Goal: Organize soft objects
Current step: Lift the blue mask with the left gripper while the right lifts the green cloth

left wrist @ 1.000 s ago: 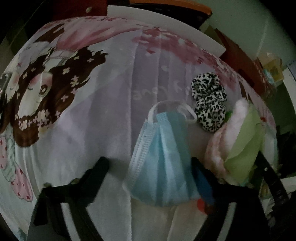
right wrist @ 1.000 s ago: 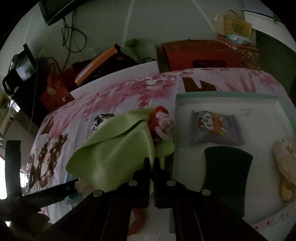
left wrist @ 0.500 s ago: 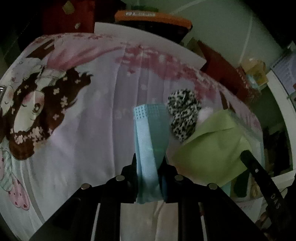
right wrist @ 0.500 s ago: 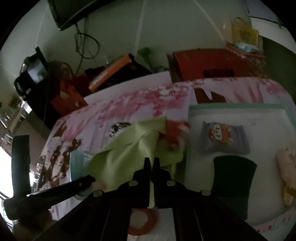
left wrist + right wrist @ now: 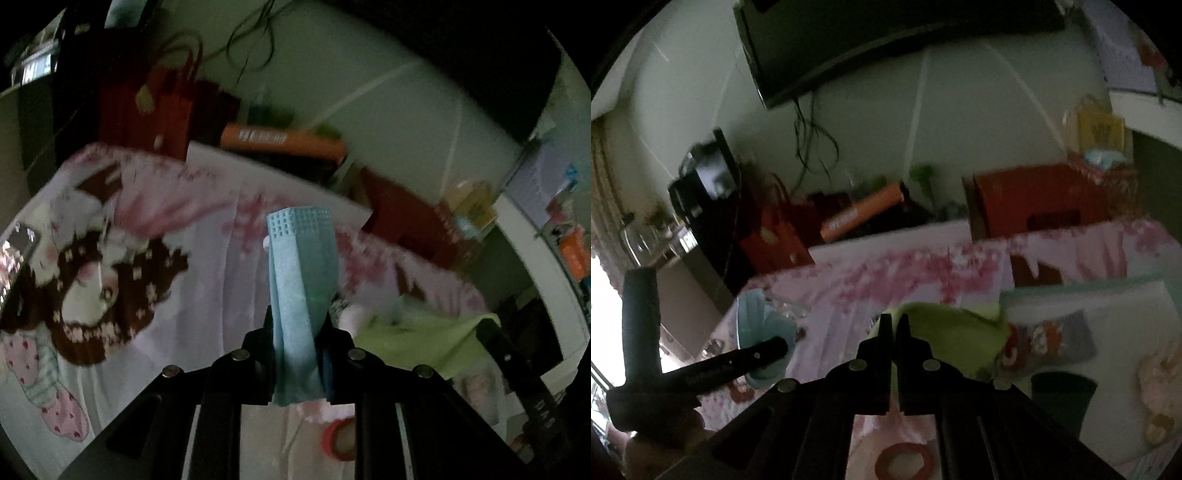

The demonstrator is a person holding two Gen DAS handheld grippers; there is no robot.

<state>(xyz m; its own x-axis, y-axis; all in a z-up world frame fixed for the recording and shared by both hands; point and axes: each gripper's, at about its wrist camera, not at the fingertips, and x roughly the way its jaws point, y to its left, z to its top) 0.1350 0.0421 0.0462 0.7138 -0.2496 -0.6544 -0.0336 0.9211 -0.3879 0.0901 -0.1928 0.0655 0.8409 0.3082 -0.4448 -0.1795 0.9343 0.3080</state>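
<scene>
My left gripper (image 5: 298, 325) is shut on a light blue face mask (image 5: 301, 280) and holds it up above the pink printed cloth (image 5: 207, 280). The mask also shows in the right wrist view (image 5: 759, 325), pinched by the left gripper (image 5: 775, 345). My right gripper (image 5: 894, 325) is shut on a green cloth (image 5: 953, 339), held above the table; the green cloth also shows in the left wrist view (image 5: 417, 339). A leopard-print scrunchie (image 5: 341, 304) peeks out behind the mask.
A white tray (image 5: 1137, 295) at the right holds a cartoon snack packet (image 5: 1052, 341), a dark green sponge (image 5: 1063, 398) and a pink soft toy (image 5: 1160, 384). A red tape ring (image 5: 905, 461) lies near the front. Red boxes (image 5: 1045, 199) and bags stand behind the table.
My left gripper closed on the mask and lifted it off the cloth. My right gripper rose with the green cloth; both views tilted upward.
</scene>
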